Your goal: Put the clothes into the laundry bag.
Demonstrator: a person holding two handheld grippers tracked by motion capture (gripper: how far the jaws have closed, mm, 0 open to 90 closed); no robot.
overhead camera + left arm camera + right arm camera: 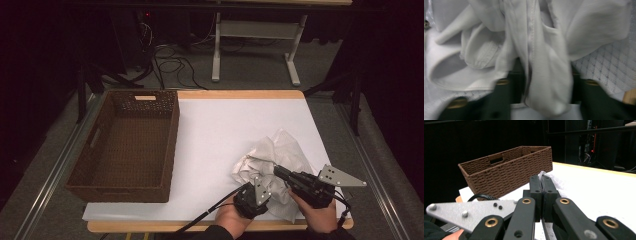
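A white-covered table (220, 125) spreads in front of me, a wooden edge showing along its far and near sides. On its left end sits a brown woven basket (172, 150) with cut-out handles, open side up and well apart from my hands. The next largest thing is a crumpled pale cloth (280, 150), heaped on the table's near right part, just ahead of both my grippers. My right gripper (278, 171) lies low and points left across the cloth; its two black jaws are pressed flat together, and a bit of the pale fabric shows right past their tips — whether any of it is caught between them I cannot tell. My left gripper (252, 192) sits at the near edge of the heap, pointed down into it. In the left gripper view a hanging fold of the cloth (541, 75) with a stitched seam falls between my two jaws, which stand partly spread on either side of it; blur hides whether the pads press on it. A black cable (210, 212) trails from the left gripper toward the table's near edge.
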